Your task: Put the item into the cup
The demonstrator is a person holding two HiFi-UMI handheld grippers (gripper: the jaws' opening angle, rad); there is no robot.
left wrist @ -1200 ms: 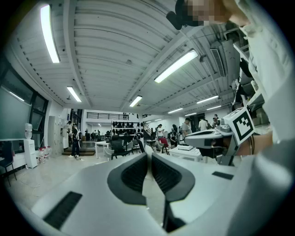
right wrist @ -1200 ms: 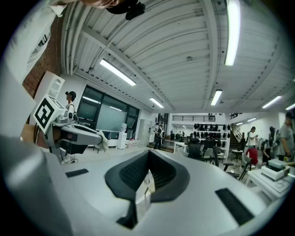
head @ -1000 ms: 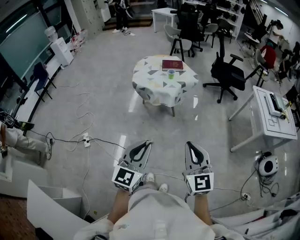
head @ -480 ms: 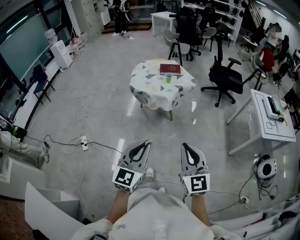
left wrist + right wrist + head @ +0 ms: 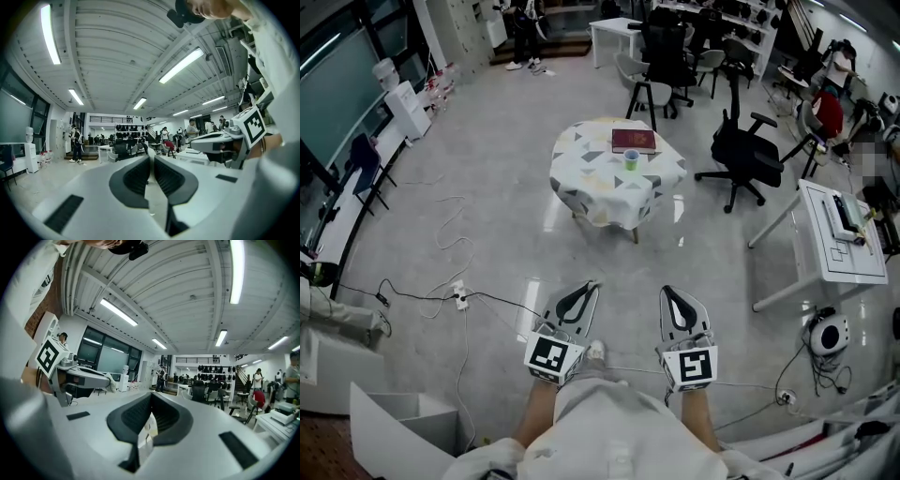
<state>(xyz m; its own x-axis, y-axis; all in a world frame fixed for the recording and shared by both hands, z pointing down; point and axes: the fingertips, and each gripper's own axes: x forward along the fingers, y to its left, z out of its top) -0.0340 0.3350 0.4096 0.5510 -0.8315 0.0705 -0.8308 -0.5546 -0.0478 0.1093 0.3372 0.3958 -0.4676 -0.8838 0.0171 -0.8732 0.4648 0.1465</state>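
Note:
A small round table [image 5: 581,187] under a patterned cloth stands several steps ahead on the grey floor. On it are a green cup [image 5: 630,160] and, just behind the cup, a dark red book [image 5: 634,141]. No other small item can be made out at this distance. My left gripper [image 5: 590,285] and right gripper [image 5: 667,290] are held side by side low in front of my body, far short of the table. Both are shut and hold nothing. The left gripper [image 5: 151,157] and right gripper [image 5: 151,394] views look across the room, level or slightly upward.
Black office chairs [image 5: 748,150] stand right of and behind the table. A white desk [image 5: 830,234] is at the right, with a round white device [image 5: 830,333] on the floor below it. Cables and a power strip [image 5: 457,296] lie on the floor at left. People stand far back.
The view has advanced a little toward the table, and the floor and furniture have slid down and left in the picture. Both grippers stay shut in the same place before my body.

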